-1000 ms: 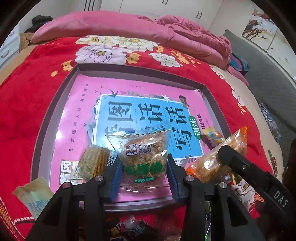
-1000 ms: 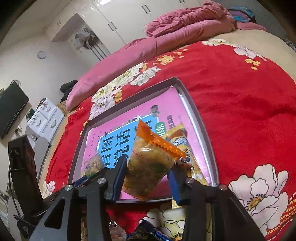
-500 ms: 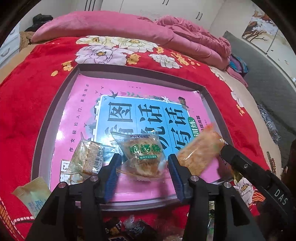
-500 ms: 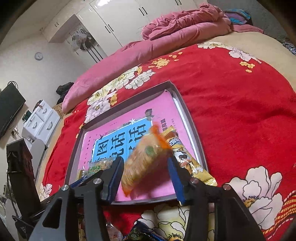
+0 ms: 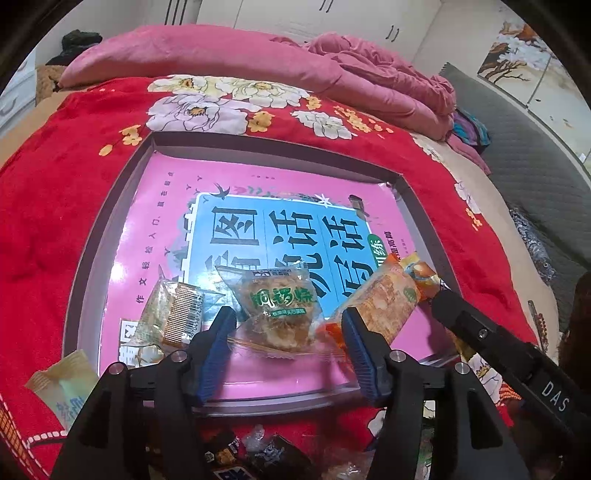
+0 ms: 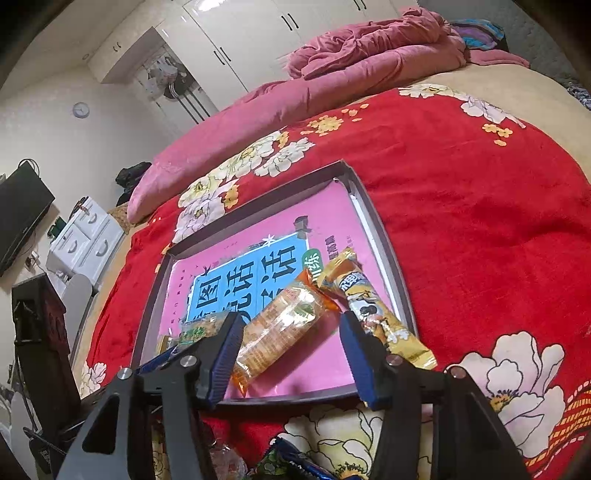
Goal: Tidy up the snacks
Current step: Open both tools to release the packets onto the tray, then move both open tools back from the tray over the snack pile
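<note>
a second ago each gripper pinched a packet; now both lie loose in the shallow grey tray with the pink book cover (image 5: 88, 280). the left gripper (image 5: 288, 354) has its jaws wide around the clear green-lettered pastry packet (image 5: 280, 310), apart from it. the right gripper (image 6: 291, 354) stands wide too, the orange-ended cracker packet (image 6: 284, 328) lying between its jaws. the tray sits on a red flowered blanket (image 6: 480, 221) on the bed, white wardrobes (image 6: 236, 33) behind.
</note>
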Tool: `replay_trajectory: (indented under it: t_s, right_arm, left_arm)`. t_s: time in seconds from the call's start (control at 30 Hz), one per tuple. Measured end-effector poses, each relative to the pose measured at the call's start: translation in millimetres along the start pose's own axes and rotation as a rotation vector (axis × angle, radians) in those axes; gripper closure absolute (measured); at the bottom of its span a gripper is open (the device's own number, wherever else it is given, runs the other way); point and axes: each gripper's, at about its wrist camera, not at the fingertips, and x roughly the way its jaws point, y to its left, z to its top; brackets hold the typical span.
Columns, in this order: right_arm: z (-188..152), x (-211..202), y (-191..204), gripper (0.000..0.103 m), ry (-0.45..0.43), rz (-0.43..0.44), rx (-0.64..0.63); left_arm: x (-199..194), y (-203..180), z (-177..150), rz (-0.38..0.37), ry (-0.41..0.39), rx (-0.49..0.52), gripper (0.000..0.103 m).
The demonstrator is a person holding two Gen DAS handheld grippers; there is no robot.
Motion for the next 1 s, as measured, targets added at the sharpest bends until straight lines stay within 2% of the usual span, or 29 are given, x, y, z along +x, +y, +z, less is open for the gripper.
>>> replay_trajectory:
  t_s: [0.5,0.53,0.57,0.6,1.0]
  right_arm:
    - [-1,-9,12,0.042,-0.031,0.021,-0.061]
    - [0,-9,13,0.042,-0.034,0.021,-0.065]
    - [0,-10,14,0.042,-0.038,0.022,-0.07]
    - [0,-11,15,0.042,-0.041,0.024,-0.074]
    - [1,-20,10,0.038,-0.07,0.023,-0.071]
  left_arm:
    - [-11,0,-1,-0.017,-0.03,0.02,0.036]
    - [-12,-1,-2,-0.019,-0.033,0.024,0.034]
    - [-14,-1,-2,-0.024,-0.037,0.028,0.026]
    - [-15,-2,-3,-0.027,-0.041,0.032,0.025]
    - [-36,-1,-7,-0.019,-0.089,0.051,0.025]
